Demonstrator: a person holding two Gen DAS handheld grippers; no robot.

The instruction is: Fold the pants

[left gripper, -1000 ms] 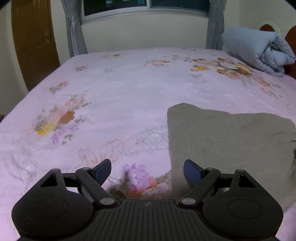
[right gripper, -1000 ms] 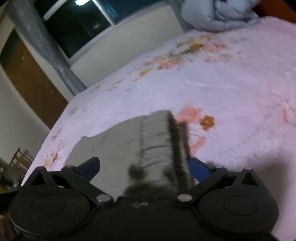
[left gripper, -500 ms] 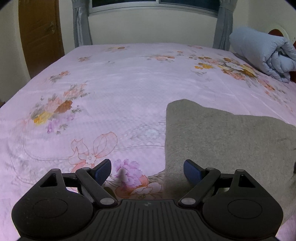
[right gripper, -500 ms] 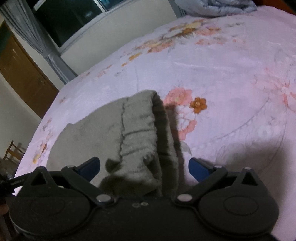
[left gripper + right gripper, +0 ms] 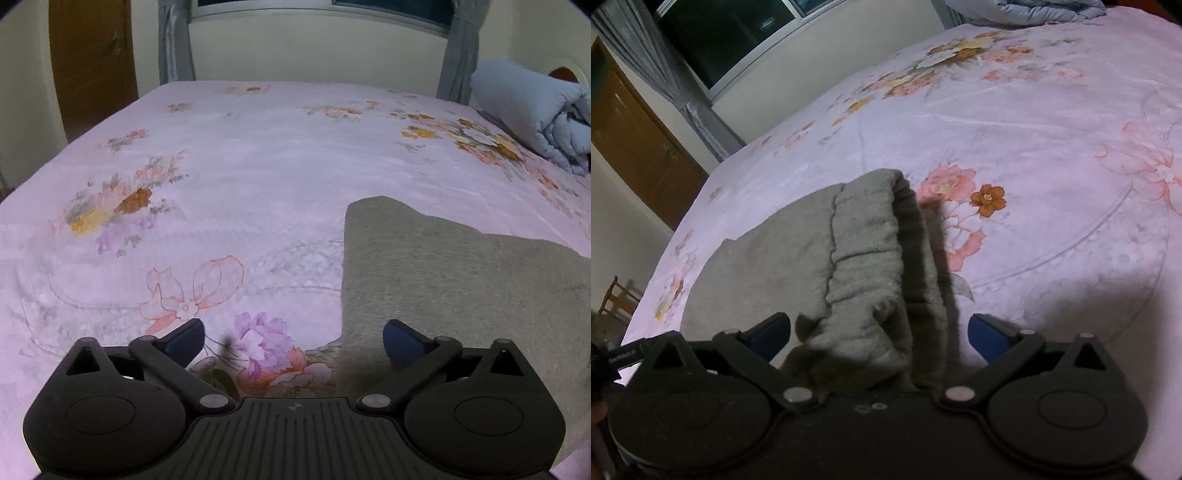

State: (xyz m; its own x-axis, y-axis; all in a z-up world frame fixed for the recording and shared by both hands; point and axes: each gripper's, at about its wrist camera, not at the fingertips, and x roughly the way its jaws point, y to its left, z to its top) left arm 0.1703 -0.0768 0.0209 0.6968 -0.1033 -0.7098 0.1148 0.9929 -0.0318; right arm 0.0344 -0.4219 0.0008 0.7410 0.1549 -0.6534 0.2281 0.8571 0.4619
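Grey fleece pants lie folded on the pink floral bed. In the left wrist view they fill the right half, their left edge running down between my fingers. My left gripper is open and empty, just above the sheet at that edge. In the right wrist view the pants' gathered waistband end lies between the fingers of my right gripper, which is open and holds nothing. The nearest part of the waistband is hidden under the gripper body.
A rolled blue duvet lies at the bed's far right corner, by a wooden headboard. A window with grey curtains and a brown door are beyond the bed. A chair stands off the left side.
Both grippers have pulled back and lifted a little. In the right view the waistband end now lies lower and more spread out on the bed. Both stay open.
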